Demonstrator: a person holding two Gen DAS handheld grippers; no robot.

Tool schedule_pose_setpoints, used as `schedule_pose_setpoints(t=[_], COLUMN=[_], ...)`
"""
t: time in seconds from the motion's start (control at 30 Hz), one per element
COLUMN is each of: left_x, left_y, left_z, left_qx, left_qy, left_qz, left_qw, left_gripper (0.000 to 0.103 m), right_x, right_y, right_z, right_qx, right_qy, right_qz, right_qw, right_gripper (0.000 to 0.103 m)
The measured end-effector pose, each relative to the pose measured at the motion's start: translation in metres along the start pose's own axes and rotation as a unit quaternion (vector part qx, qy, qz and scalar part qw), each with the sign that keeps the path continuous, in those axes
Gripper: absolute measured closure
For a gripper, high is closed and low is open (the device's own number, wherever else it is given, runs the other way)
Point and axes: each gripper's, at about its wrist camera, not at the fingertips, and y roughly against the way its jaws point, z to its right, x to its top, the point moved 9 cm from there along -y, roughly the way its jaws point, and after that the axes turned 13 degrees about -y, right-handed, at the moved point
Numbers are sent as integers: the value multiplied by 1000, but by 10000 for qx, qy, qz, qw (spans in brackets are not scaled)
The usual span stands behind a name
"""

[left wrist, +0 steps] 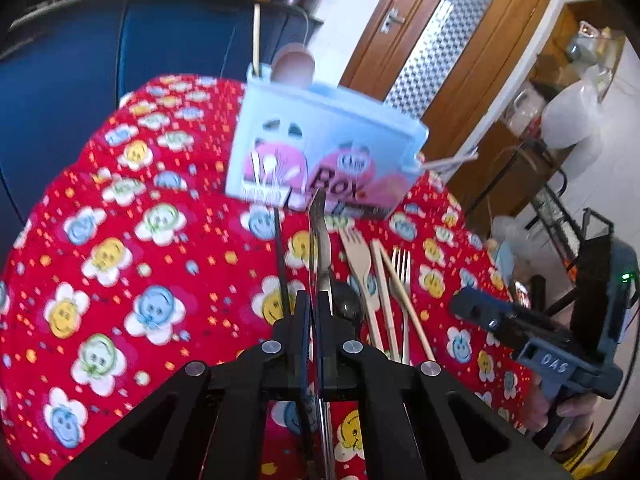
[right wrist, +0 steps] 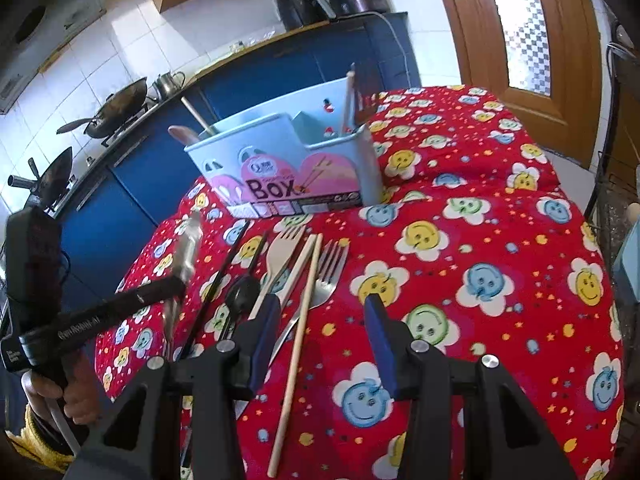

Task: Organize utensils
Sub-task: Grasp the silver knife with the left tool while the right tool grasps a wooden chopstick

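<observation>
My left gripper (left wrist: 318, 304) is pinched tight on a metal knife (left wrist: 319, 236); the blade runs out between the fingers and points toward the utensil box (left wrist: 320, 148), its tip showing against the box's front in the left wrist view — lifted clear of the cloth, as the right wrist view shows it held up at the left edge of the worktop (right wrist: 500, 240). My right gripper (right wrist: 320, 320) stands with its blue fingers spread and nothing between them, hovering over the red smiley-flower cloth just right of the row of loose utensils. That row lies in front of the box: a black chopstick (right wrist: 224, 276), a black spoon (right wrist: 242, 292), a wooden fork (right wrist: 282, 248), a pair of pale wooden chopsticks (right wrist: 302, 304) and a metal fork (right wrist: 330, 272), all roughly parallel and close together, some touching; the longer wooden chopstick reaches well back beside my right gripper's left finger. The box is pale blue with a pink label, standing upright at the far side of the cloth; I can see a wooden spoon (right wrist: 182, 134) and a handle leaning in its left compartment and sticks upright in the right one.
</observation>
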Motion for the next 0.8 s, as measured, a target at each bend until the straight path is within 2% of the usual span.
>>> schedule_pose_setpoints(t=[0.27,0.53,0.8], left_x=[13,17,26], left_y=[30,47,59], left_z=[-19,-27,-25], left_qx=[152,159,162], left_qy=[-98,-135,-205], left_qz=[516,818,1061], left_qw=[9985,9964,9940], left_gripper=[101,102,102], right_x=[-10,-19,-16], right_y=[-16,-39,-55], right_z=[-14,-14,-22], right_qx=[-197,-613,-918], right_qy=[258,614,1099], right_qz=[-587,-1407,-2107], right_qw=[9977,9862,9670], right_gripper=[56,83,90])
